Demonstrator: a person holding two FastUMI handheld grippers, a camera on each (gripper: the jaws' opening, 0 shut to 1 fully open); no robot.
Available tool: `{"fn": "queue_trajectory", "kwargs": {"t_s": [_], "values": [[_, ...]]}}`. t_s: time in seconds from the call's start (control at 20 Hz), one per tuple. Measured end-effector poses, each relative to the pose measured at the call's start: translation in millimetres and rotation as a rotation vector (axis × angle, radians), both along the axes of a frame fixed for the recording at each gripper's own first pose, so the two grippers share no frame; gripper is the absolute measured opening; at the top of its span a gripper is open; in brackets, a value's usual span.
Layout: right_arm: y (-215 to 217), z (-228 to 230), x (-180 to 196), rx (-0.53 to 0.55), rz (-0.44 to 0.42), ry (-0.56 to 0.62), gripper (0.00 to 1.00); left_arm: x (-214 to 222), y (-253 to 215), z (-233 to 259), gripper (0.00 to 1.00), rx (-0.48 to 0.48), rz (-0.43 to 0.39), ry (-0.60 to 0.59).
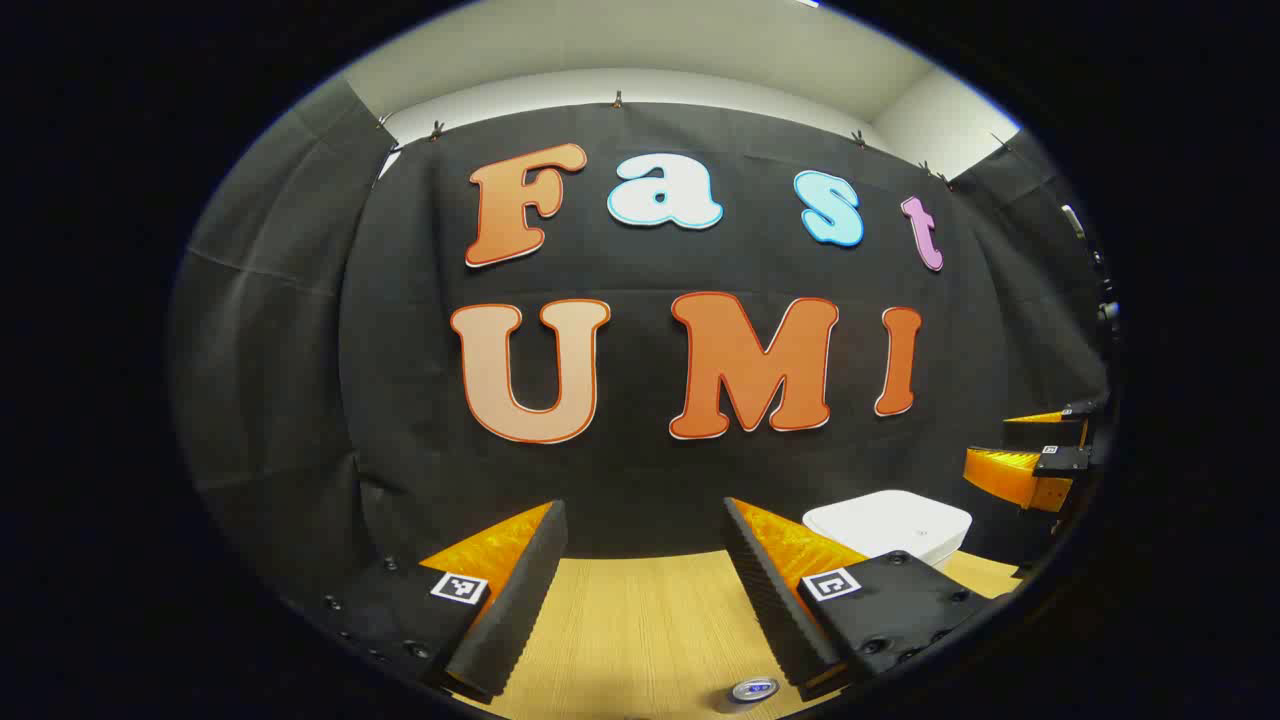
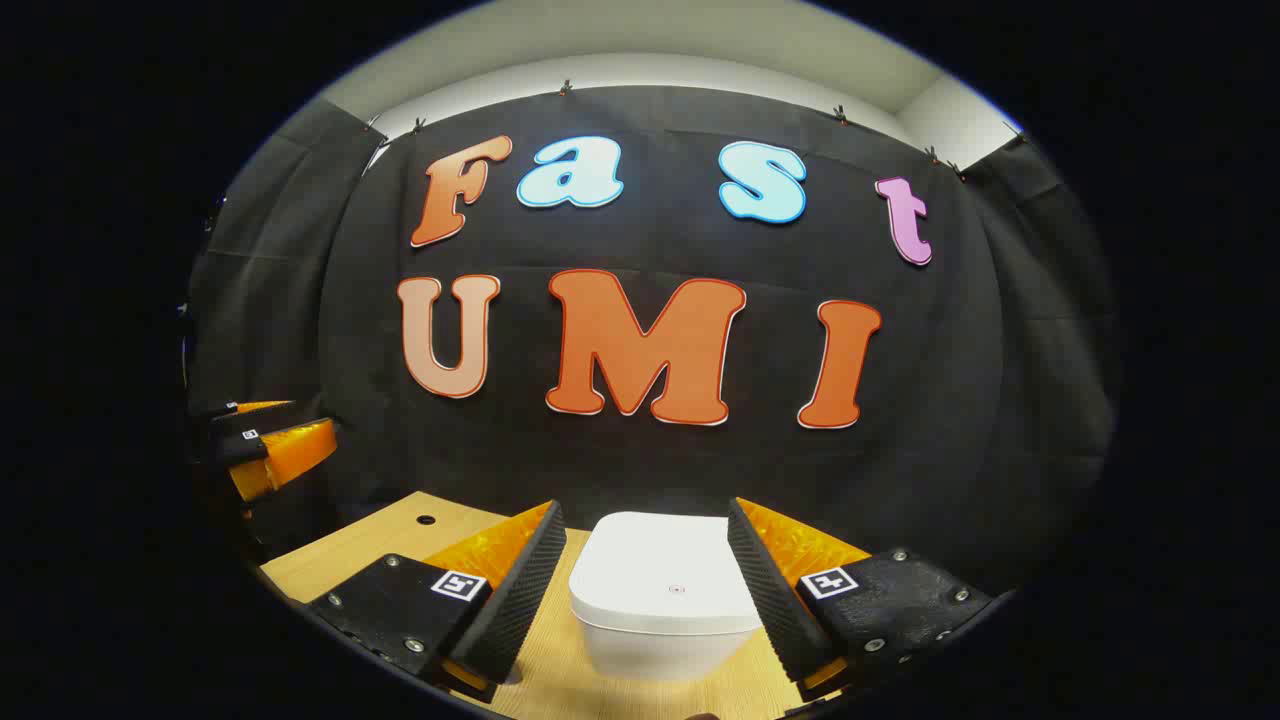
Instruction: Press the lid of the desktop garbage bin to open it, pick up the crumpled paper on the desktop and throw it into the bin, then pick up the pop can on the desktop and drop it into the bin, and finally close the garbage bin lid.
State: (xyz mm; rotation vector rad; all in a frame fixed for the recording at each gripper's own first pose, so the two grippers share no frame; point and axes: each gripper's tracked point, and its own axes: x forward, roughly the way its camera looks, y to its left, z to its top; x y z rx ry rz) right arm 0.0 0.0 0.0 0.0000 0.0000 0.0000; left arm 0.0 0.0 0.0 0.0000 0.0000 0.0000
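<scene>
While your left gripper (image 1: 645,590) hovers above desk (image 1: 620,630), left gripper view shows its fingers spread, nothing between. One white bin (image 1: 888,527), lid closed, sits right of it; one can top (image 1: 752,689) at bottom edge, end up. Your other gripper (image 1: 1035,455) beyond bin.

Right gripper view: right gripper (image 2: 640,585) spread wide, one bin (image 2: 668,590) centred between fingers, untouched, lid flat, long axis crosswise. Left gripper (image 2: 262,445) left of bin.
</scene>
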Motion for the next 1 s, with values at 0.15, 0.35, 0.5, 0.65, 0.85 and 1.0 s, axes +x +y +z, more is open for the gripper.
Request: {"fn": "queue_trajectory", "kwargs": {"t_s": [0.15,0.35,0.5,0.65,0.85,1.0], "values": [[-4,-10,-1,0.01,0.014,0.025,0.98,-9,-3,-3,1.0,0.019,0.011,0.017],[-1,-20,1,0.006,0.065,0.041,0.96,-15,-2,-4,0.98,0.023,0.055,0.017],[-6,-19,9,-0.012,0.106,0.053,0.94,-19,-3,1,1.0,0.01,0.097,0.01],[-9,-13,16,-0.009,0.134,0.043,0.94,-20,-3,-3,1.0,-0.006,0.128,0.022],[-16,-17,23,-0.008,0.147,0.052,0.89,-20,-3,-8,0.98,-0.004,0.154,0.038],[-23,-22,28,-0.004,0.151,0.068,0.81,-21,-5,-9,0.95,0.002,0.168,0.041]]}}
